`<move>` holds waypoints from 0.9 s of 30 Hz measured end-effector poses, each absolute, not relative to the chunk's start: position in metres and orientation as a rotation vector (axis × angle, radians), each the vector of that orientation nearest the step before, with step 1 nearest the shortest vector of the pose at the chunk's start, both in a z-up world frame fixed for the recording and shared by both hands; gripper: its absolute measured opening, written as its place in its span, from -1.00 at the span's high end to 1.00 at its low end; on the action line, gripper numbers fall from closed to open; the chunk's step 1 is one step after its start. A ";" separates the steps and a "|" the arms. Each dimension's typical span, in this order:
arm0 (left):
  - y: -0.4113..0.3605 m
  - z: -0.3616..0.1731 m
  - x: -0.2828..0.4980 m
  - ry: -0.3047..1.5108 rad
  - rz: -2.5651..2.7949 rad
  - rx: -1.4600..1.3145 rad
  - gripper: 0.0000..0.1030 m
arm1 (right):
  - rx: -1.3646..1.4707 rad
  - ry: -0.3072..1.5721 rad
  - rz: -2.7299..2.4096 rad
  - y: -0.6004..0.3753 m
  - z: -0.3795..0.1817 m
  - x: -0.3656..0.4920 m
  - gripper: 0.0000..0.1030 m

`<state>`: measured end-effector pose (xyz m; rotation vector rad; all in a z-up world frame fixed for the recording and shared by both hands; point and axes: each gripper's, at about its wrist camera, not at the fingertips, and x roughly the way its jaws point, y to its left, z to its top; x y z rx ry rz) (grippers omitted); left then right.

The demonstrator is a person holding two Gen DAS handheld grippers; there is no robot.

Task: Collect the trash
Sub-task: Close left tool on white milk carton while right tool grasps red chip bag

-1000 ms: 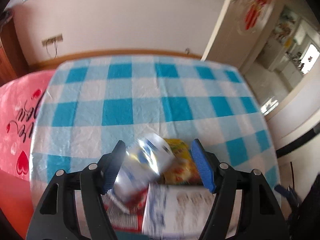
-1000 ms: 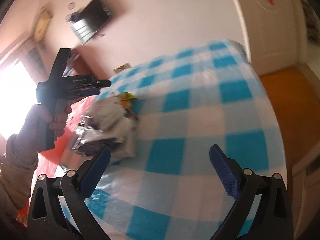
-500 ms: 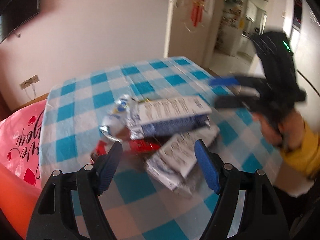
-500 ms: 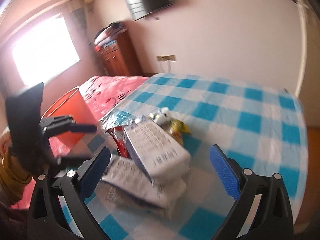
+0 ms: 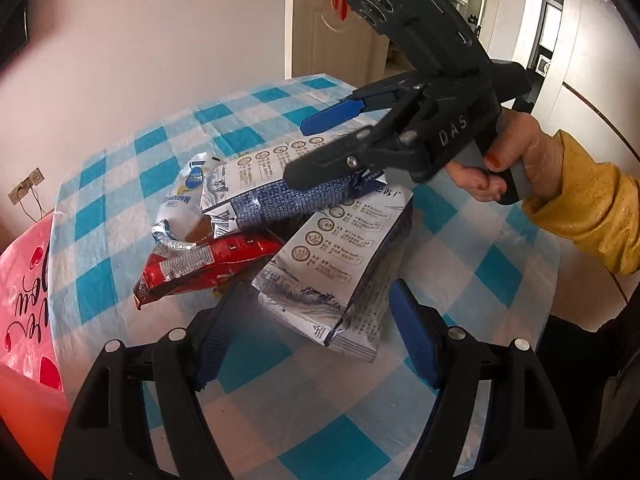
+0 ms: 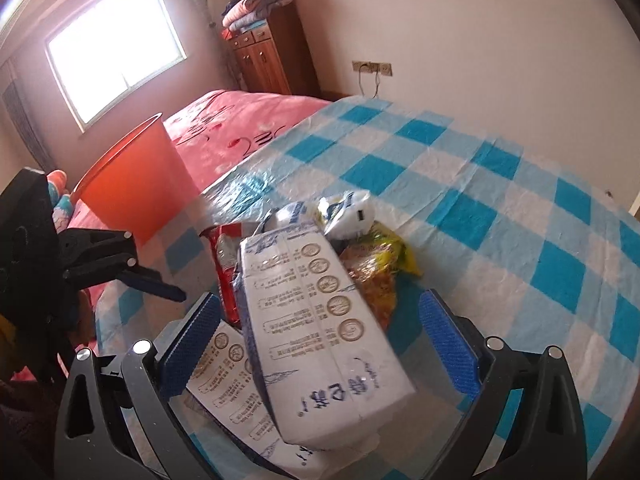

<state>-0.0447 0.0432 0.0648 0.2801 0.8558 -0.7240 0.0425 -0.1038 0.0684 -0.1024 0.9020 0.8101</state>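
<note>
Fingers (image 6: 448, 344) of the right gripper (image 6: 316, 344) are spread wide around the top white-and-blue packet (image 6: 320, 332), not yet pinching it. Beneath and beside it lie another such packet (image 5: 340, 268), a red wrapper (image 5: 200, 264) and a yellow bag (image 6: 380, 264), all heaped on the checked table (image 6: 500, 208). The left gripper (image 5: 308, 352) hangs open and empty just short of the heap. By my reading nothing is collected yet; the orange bin (image 6: 132, 184) waits beyond the table's edge.

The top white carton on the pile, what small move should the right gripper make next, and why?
Probably close the right gripper on the top white carton. Its blue fingers are open on either side of the carton, which lies on another carton in the pile. The orange bin waits beside the table.
</note>
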 end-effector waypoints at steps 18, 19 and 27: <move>0.013 0.064 -0.022 0.845 -0.786 0.375 -0.47 | -0.045 0.877 0.708 -0.122 0.075 0.027 -0.30; 0.010 0.063 -0.020 0.844 -0.790 0.382 -0.47 | -0.025 0.869 0.694 -0.127 0.077 0.026 -0.28; -0.012 0.049 -0.006 0.874 -0.823 0.468 -0.56 | 0.132 0.816 0.545 -0.178 0.081 0.012 -0.16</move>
